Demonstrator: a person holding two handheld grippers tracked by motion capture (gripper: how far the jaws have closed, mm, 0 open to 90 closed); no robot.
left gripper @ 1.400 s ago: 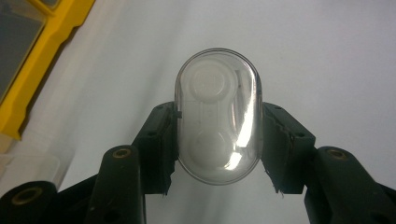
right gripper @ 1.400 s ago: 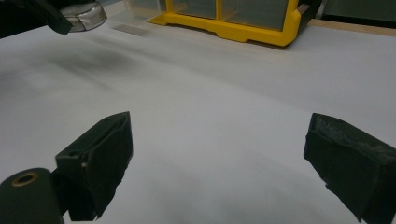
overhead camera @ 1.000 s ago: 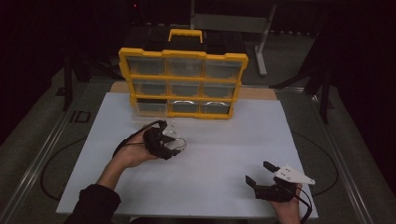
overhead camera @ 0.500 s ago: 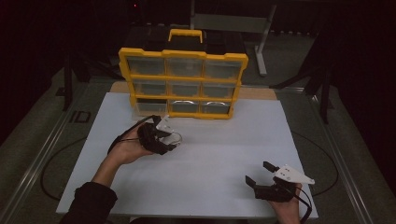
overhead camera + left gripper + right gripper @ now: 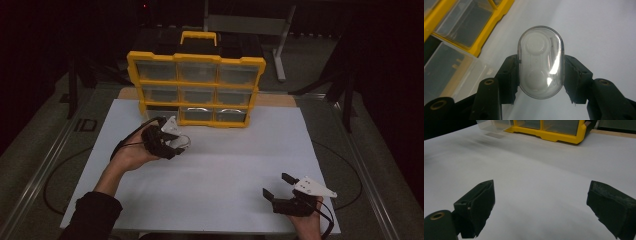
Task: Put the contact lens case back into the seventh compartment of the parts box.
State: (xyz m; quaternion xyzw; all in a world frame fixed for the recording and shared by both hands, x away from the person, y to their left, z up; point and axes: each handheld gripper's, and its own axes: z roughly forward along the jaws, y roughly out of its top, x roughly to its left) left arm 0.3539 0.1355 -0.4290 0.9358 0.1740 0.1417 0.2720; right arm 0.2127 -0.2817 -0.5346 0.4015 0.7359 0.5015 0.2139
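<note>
Your left gripper [image 5: 540, 75] has its jaws clamped on both sides of a clear oval case [image 5: 540, 61], held above the white bench [image 5: 225, 165] near its far-left corner, just before the yellow drawer organizer [image 5: 196, 87], while your right gripper [image 5: 280, 186] rests wide open and empty at the near-right corner.

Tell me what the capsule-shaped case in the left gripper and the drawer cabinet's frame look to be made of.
Capsule-shaped case: looks like clear glossy plastic, since a white insert shows through it and bright glare sits on its shell. It is clamped in the left gripper. Drawer cabinet: the frame seems opaque yellow moulded plastic with a smooth, low sheen; its drawers look like translucent plastic.
</note>
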